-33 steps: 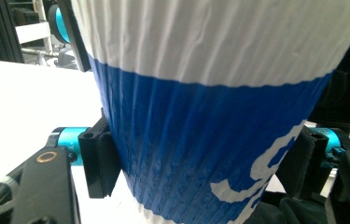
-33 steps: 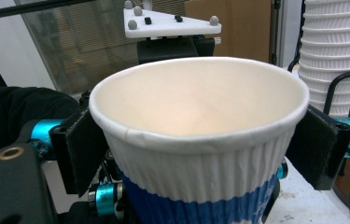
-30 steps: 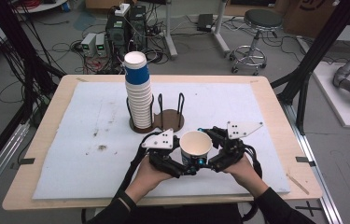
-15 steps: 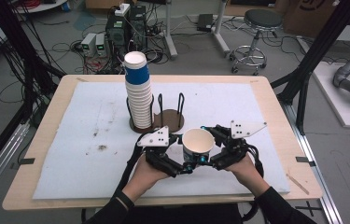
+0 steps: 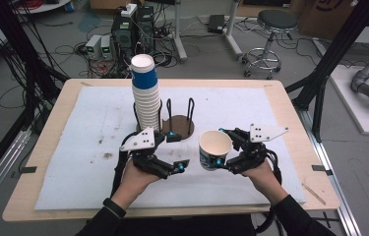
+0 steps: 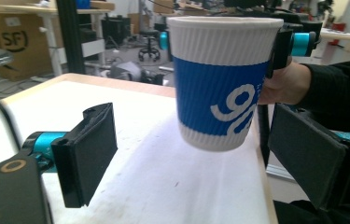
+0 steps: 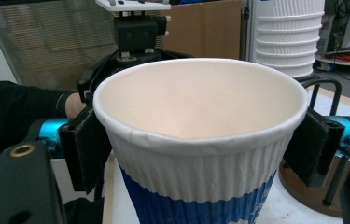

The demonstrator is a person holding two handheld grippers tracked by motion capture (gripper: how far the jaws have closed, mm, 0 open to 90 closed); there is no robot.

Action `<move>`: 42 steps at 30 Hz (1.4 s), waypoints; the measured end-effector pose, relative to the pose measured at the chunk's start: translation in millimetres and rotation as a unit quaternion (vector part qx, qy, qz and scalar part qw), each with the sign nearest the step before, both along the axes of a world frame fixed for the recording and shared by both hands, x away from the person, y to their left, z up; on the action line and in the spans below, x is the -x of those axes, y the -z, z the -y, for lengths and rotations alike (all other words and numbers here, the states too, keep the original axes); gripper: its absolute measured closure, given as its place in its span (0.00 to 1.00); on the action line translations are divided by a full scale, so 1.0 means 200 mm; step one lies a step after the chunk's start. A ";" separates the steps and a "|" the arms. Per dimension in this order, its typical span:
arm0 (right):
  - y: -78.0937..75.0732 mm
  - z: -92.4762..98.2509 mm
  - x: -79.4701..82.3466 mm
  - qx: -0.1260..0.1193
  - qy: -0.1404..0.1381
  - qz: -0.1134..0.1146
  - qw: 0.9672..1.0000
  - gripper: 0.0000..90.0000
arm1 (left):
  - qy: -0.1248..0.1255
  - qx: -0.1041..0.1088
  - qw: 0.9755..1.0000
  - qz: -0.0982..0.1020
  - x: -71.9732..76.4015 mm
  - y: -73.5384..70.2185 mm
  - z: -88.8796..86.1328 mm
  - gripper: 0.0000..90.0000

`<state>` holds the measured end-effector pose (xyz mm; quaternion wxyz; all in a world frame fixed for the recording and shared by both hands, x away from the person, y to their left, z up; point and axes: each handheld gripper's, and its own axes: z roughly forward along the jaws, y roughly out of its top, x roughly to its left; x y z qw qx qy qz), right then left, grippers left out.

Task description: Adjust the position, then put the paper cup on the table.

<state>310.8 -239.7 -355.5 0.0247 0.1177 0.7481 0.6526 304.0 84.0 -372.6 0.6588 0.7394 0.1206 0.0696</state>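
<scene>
At the near edge of the bench (image 5: 290, 105), the person's two forearms come in from below, each hand carrying a claw. The left hand (image 5: 135, 176) holds the left claw (image 5: 174, 152) with its jaws spread wide and nothing between them; in the left gripper view its two black pads (image 6: 91, 151) stand well apart, with the cup hanging beyond them, clear of both. The right hand (image 5: 263, 172) holds the right claw (image 5: 221, 152), whose jaws are closed on a ribbed paper cup (image 5: 215, 149), white with a blue band. In the right gripper view the pads press against opposite sides of the cup (image 7: 200, 140) just below its rim, and the cup is open-side up and empty. In the left gripper view the cup (image 6: 224, 79) is lifted off the white mat (image 5: 88, 128) that covers the bench, with its shadow on the mat below. The cup sits just to the right of the left claw, the two apart. Farther back, near the middle of the mat, a round brown base with black wire uprights (image 5: 179, 120) carries a tall stack of the same cups (image 5: 146, 96) on its left side. Beyond the bench stand a stool (image 5: 275, 22), cables and boxes of equipment on the floor.
</scene>
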 end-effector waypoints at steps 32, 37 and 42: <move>0.00 0.04 -0.01 0.004 0.021 0.002 1.000 0.22 | -0.072 0.010 0.997 0.031 0.08 -0.03 -0.28 0.16; 0.00 0.05 -0.01 0.001 0.025 0.004 1.000 0.22 | -0.098 0.009 0.994 0.043 0.08 -0.02 -0.29 0.16; 0.00 0.05 -0.01 0.005 0.029 0.008 1.000 0.22 | -0.126 0.018 0.991 0.044 0.07 0.00 -0.33 0.16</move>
